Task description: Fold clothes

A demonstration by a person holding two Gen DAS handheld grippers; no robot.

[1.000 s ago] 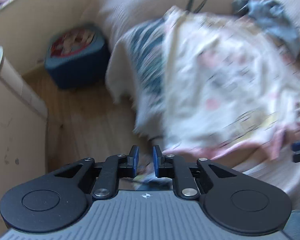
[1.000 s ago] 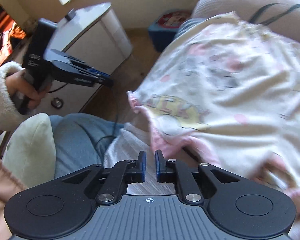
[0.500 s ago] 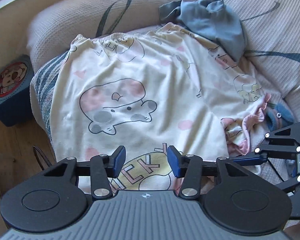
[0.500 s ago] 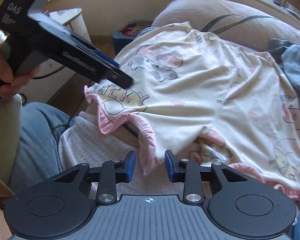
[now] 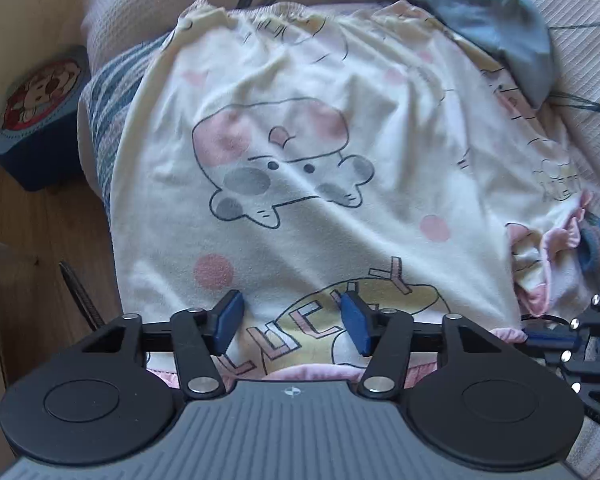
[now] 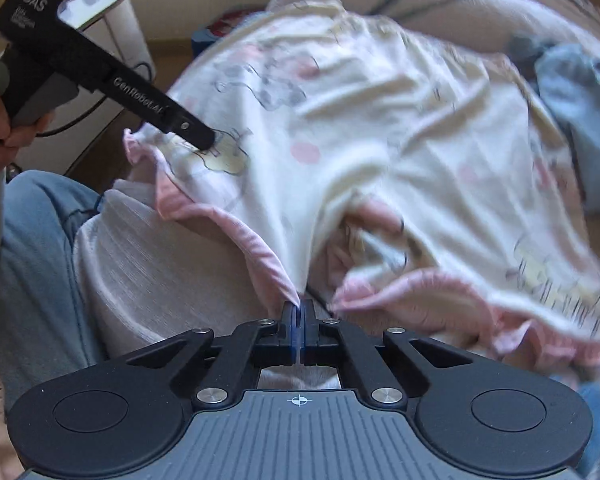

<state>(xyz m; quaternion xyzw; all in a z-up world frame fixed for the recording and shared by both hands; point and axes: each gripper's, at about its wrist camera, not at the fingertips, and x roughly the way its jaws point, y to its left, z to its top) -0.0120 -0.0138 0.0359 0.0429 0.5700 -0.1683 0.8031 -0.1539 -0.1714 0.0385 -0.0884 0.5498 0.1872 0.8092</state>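
A cream pair of pyjama shorts (image 5: 300, 152) with pink ruffled hems and a cartoon print lies spread on the sofa; it also shows in the right wrist view (image 6: 380, 128). My left gripper (image 5: 292, 322) is open, its blue pads hovering over the hem by the "LUCKY" print, holding nothing. In the right wrist view the left gripper (image 6: 198, 138) rests its tip on that print. My right gripper (image 6: 299, 330) is shut on the pink hem (image 6: 276, 268) of the shorts at the crotch, pulling it taut.
A grey-blue garment (image 5: 496, 24) lies crumpled at the back right of the sofa (image 5: 580, 80). A blue cartoon box (image 5: 32, 120) stands on the wooden floor to the left. My jeans-clad leg (image 6: 28, 264) and a white cabinet (image 6: 124, 40) are at left.
My right gripper has closed on the pink hem and pulled it toward me. My left gripper has opened wider and moved closer over the "LUCKY" print.
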